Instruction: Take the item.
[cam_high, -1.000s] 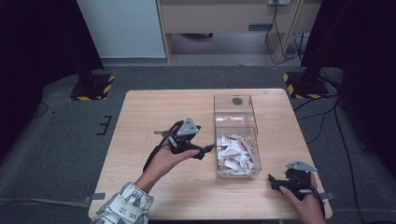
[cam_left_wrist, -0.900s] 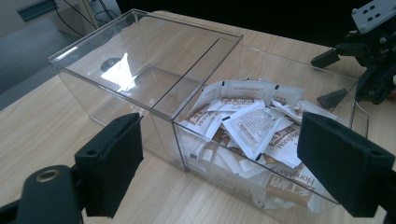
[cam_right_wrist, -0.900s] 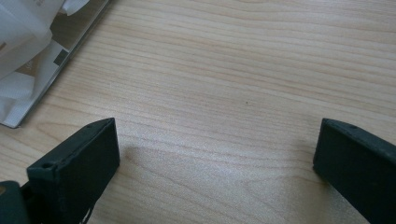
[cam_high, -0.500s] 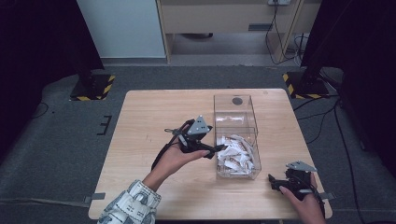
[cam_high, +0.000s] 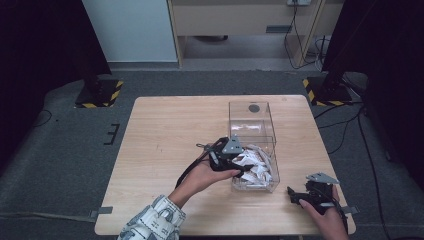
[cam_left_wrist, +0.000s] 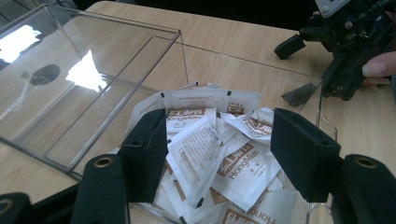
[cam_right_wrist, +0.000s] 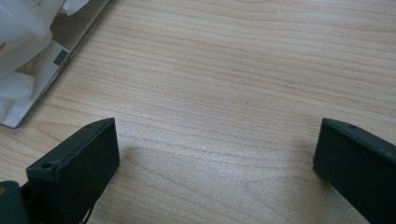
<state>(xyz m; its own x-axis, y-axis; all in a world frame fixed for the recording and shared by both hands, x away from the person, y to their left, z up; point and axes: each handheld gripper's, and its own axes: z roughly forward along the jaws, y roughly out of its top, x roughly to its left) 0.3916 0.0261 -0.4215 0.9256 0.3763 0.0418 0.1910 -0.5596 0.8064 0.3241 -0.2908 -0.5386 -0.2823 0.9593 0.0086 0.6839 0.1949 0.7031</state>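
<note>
While unclasped: sachets (cam_left_wrist: 205, 154) between left gripper (cam_left_wrist: 219, 149) jaws.

Overhead light falls evenly on the tabletop (cam_high: 165, 130), while the surroundings sink into darkness. White glare patches flare on the clear box (cam_left_wrist: 84, 70). The gripper views are soft, with near jaws blurred.

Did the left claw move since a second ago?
Yes. The left gripper has moved right, toward the clear box, and now reaches over the box's edge above the white packets. The box has stayed put.
</note>
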